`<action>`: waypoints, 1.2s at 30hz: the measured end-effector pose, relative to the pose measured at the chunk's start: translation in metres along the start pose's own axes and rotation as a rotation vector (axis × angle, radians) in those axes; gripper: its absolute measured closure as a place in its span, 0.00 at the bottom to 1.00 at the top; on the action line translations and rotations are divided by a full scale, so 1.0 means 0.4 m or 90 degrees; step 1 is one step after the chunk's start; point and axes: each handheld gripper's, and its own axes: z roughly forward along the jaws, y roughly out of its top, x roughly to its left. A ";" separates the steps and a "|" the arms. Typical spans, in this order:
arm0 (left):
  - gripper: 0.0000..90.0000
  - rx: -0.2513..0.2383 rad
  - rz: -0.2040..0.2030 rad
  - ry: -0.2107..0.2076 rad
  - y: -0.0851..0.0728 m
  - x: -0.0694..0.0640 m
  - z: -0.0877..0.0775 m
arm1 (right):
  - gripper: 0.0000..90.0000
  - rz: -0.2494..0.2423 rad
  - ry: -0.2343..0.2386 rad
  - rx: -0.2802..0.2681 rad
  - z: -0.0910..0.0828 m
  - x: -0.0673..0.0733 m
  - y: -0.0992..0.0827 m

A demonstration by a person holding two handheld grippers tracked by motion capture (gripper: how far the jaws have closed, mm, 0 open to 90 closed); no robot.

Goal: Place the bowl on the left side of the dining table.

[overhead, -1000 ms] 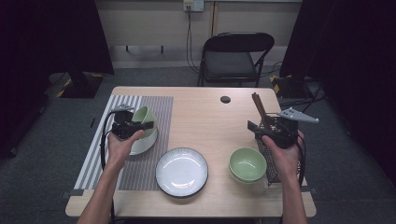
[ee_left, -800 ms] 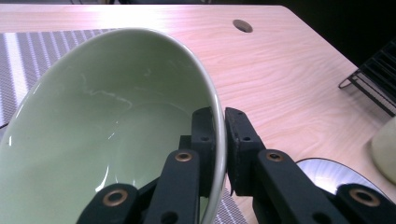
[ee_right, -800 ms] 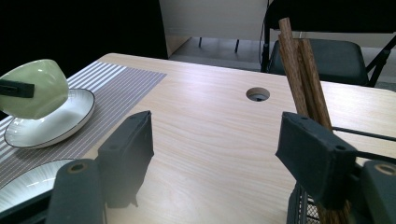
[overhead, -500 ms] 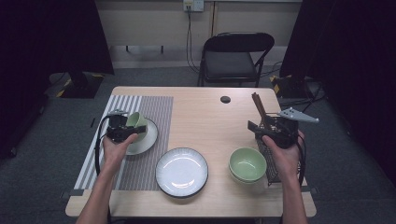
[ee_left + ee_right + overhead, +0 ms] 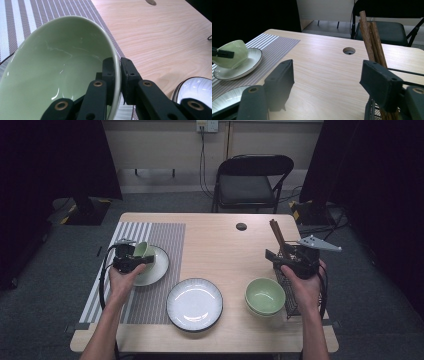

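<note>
Dark curtains surround the desk (image 5: 220, 245); the left tongs (image 5: 117, 75) are clamped on the rim of the green bowl (image 5: 140, 250), held tilted over the small plate (image 5: 156, 265) on the striped mat (image 5: 160, 235). Risk: the thin rim grip may slip, dropping the bowl onto the plate; the right tongs (image 5: 327, 80) stand apart, holding nothing, beside the chopsticks (image 5: 372, 35).

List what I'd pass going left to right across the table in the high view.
Striped placemat → small green bowl held tilted over a saucer → white plate → green bowl → chopsticks.
</note>
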 end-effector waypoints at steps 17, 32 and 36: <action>0.92 -0.004 0.001 -0.028 -0.019 -0.003 0.024 | 0.29 -0.001 0.000 0.006 0.006 0.005 -0.002; 0.89 0.006 0.018 -0.043 -0.045 -0.025 0.039 | 0.30 0.001 0.004 0.006 0.002 0.002 -0.002; 0.87 0.008 0.015 -0.049 -0.048 -0.024 0.040 | 0.30 0.000 0.007 0.008 0.005 0.005 -0.002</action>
